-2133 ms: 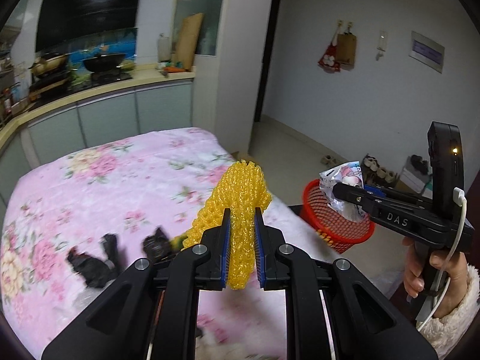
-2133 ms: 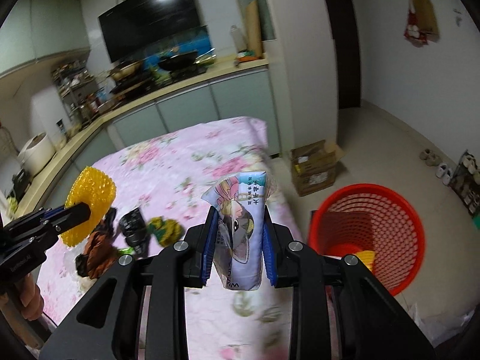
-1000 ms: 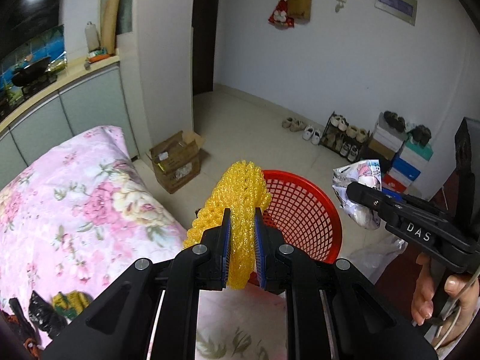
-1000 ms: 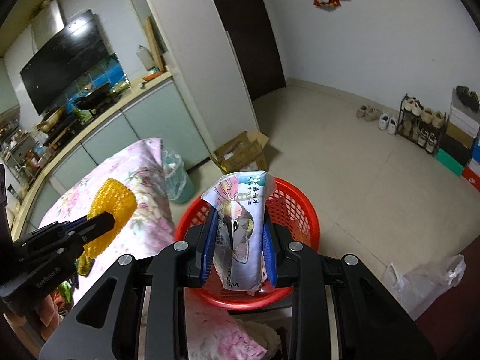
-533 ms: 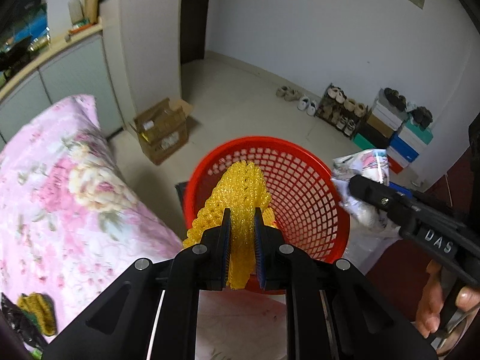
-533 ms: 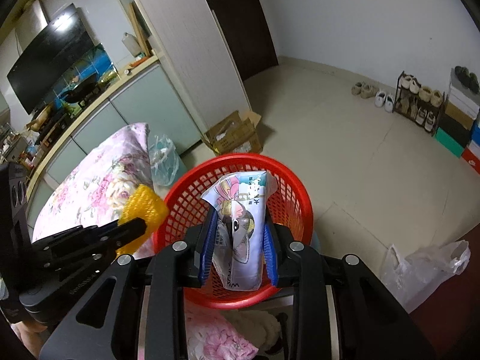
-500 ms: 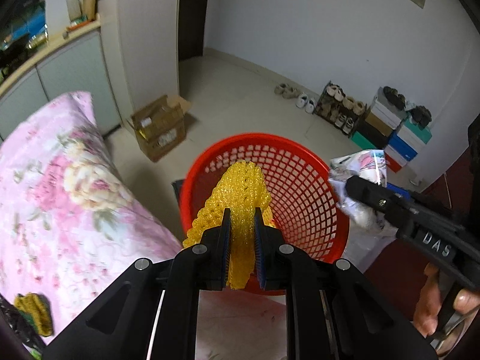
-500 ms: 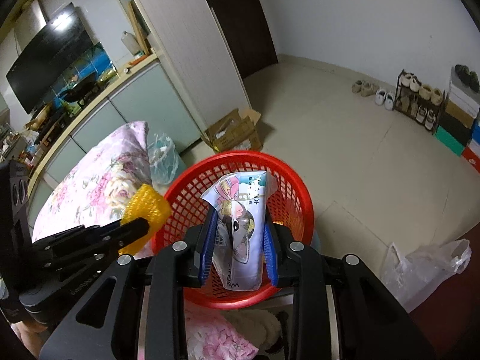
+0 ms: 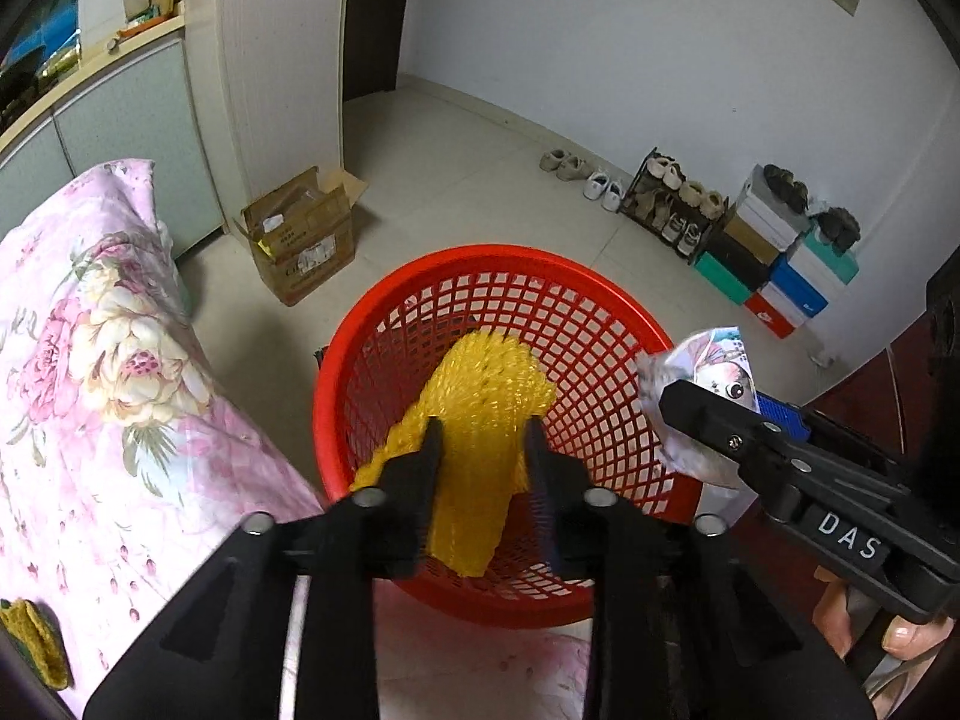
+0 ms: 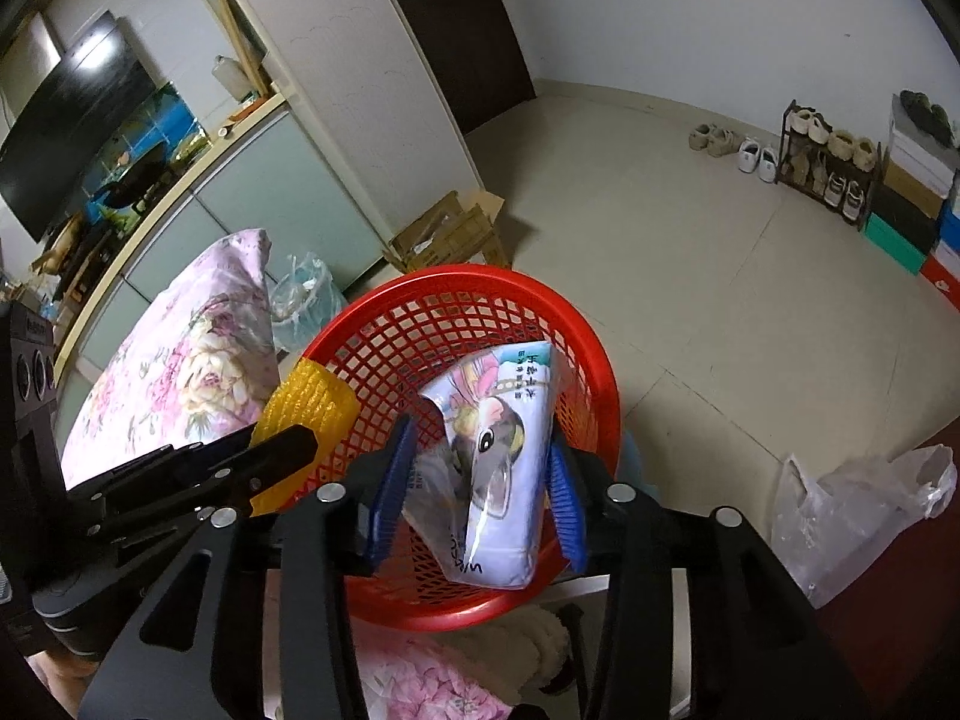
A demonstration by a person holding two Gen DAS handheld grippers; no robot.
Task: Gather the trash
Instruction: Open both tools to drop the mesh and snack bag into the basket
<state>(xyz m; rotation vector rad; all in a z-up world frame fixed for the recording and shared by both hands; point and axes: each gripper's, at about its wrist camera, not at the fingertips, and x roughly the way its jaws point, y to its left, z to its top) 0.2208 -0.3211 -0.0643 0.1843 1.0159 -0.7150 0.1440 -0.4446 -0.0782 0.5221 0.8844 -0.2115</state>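
The right gripper point(image 9: 690, 414) carried white raised letters reading "DAS" on its black body, seen from the left wrist view. A snack wrapper point(image 10: 501, 468), pale with a cartoon bird and small printed characters too small to read, sat between the right gripper's blue pads point(image 10: 567, 507). The jaws stood spread apart, and the wrapper was loose between them, over the red basket point(image 10: 600, 372).

The left gripper point(image 9: 483, 450) was also spread wide. A yellow foam net point(image 9: 480, 414) hung between its fingers, apart from the right finger, directly over the basket's opening. Whether it still touched the left finger could not be told.

The basket was round, red plastic mesh, standing on the tiled floor just beside a bed with a pink floral cover point(image 9: 90, 360). What lay on its bottom was hidden by the net and wrapper.

An open cardboard box point(image 9: 300, 234) with a white label, unreadable, sat on the floor near the wall. Stacked shoe boxes point(image 9: 786, 276) stood beside a shoe rack point(image 9: 672, 204); a logo on the red one was too small to read. A clear plastic bag point(image 10: 852, 510) lay on the floor.
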